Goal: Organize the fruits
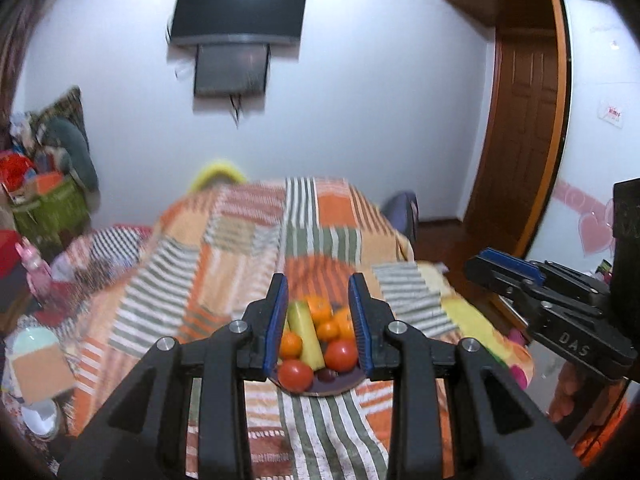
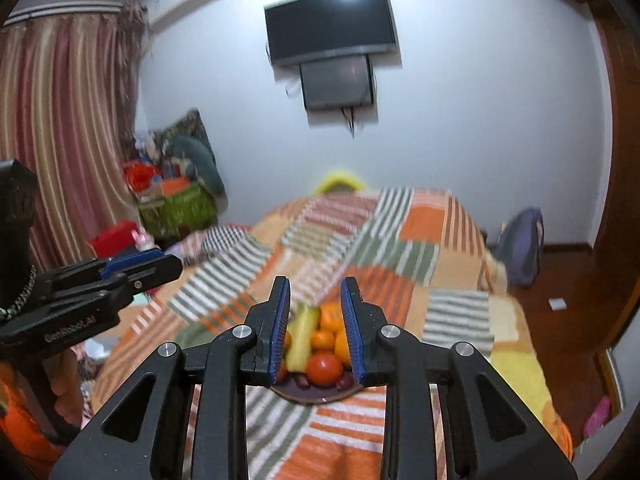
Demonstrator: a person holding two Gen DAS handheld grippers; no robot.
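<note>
A dark plate (image 1: 320,393) (image 2: 316,399) of fruit rests on the striped bedspread. It carries red tomatoes (image 1: 297,375) (image 2: 325,368), oranges (image 1: 320,309) (image 2: 330,319), a long yellow-green fruit (image 1: 306,336) (image 2: 302,336) and small dark plums (image 1: 326,375). My left gripper (image 1: 319,280) hovers above and short of the plate, its blue pads drawn narrow with nothing between them. My right gripper (image 2: 315,280) hangs the same way, also empty. Each gripper shows in the other's view, the right gripper (image 1: 505,265) at the right and the left gripper (image 2: 157,261) at the left.
The patchwork blanket (image 1: 224,264) covers the whole bed. A heap of boxes and bags (image 2: 172,200) stands at the far left by a curtain (image 2: 60,120). A purple bag (image 2: 524,240) leans by the bed's right side. A television (image 1: 238,12) hangs on the wall, beside a wooden door (image 1: 524,120).
</note>
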